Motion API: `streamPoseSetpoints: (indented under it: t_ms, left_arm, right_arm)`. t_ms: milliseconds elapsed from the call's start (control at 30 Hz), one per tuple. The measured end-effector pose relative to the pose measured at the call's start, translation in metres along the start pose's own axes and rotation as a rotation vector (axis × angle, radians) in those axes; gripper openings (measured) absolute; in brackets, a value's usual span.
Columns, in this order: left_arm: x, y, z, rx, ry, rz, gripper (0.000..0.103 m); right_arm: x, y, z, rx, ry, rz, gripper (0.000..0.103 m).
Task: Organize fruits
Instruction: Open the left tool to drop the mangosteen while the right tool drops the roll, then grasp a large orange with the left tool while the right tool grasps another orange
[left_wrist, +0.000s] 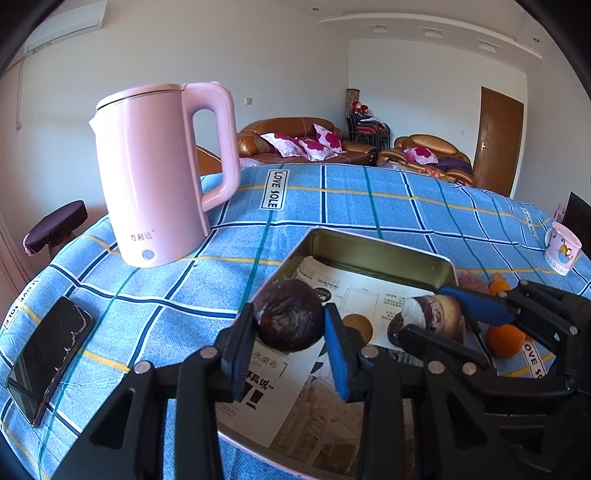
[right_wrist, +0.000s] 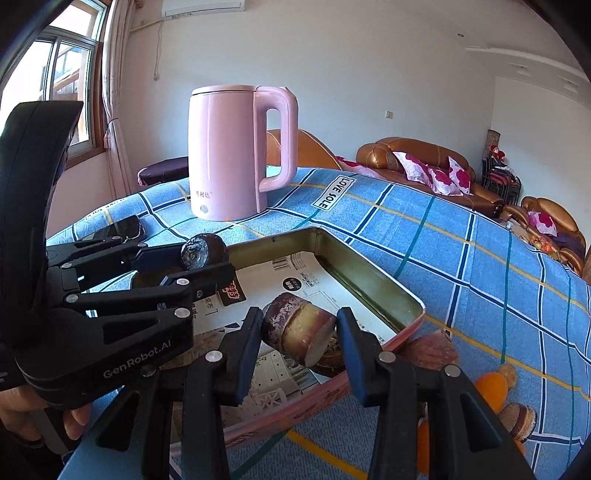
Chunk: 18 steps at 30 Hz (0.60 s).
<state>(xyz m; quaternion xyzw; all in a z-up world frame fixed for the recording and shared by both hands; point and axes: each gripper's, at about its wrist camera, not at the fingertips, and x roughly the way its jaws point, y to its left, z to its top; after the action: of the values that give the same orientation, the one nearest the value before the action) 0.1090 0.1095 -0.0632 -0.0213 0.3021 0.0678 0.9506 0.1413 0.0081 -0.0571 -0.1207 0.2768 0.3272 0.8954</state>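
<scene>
- The left gripper (left_wrist: 290, 334) is clamping a dark, wrinkled round fruit (left_wrist: 288, 314) between its blue pads, holding it above the near-left corner of the metal tin (left_wrist: 373, 245).
- The right gripper (right_wrist: 300, 338) is pinching a short sugarcane piece (right_wrist: 299, 332), long axis running from ten o'clock to four o'clock, cut end facing the camera.
- Both loads are hanging over the tin's paper-lined floor, so each release looks like a straight drop; the right gripper is sitting nearer the tin's right rim.
- Oranges (left_wrist: 504, 339) are lying outside the tin at three o'clock, on the blue checked cloth (left_wrist: 369, 199).
- A pink kettle (left_wrist: 159, 173) is standing at eleven o'clock, a phone (left_wrist: 48, 356) at nine; sofas are filling the room behind.
</scene>
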Motion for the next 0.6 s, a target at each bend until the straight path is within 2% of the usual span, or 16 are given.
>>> streamPoseSetpoints:
  t_ms: [167, 233, 300, 367, 500, 600]
  left_arm:
    - [-0.006, 0.0, 0.0, -0.005, -0.023, 0.024, 0.039]
    - [-0.01, 0.001, -0.001, -0.011, -0.046, 0.047, 0.048]
    - [-0.018, 0.003, -0.002, -0.024, -0.087, 0.069, 0.073]
    - [-0.03, 0.002, -0.005, -0.03, -0.138, 0.066, 0.082]
    - [-0.042, -0.007, -0.008, -0.033, -0.163, 0.036, 0.084]
    - [-0.049, -0.021, -0.006, -0.025, -0.176, -0.005, 0.084]
  right_arm:
    - [0.004, -0.004, 0.0, 0.018, 0.017, -0.003, 0.05]
    - [0.003, -0.007, 0.0, 0.031, 0.014, -0.012, 0.057]
    - [-0.002, -0.009, -0.001, 0.044, -0.01, -0.02, 0.058]
    - [-0.013, -0.011, -0.003, 0.05, -0.047, -0.035, 0.059]
    - [-0.041, -0.018, -0.016, 0.001, -0.079, -0.113, 0.06]
    - [-0.069, -0.038, -0.028, 0.022, -0.095, -0.166, 0.06]
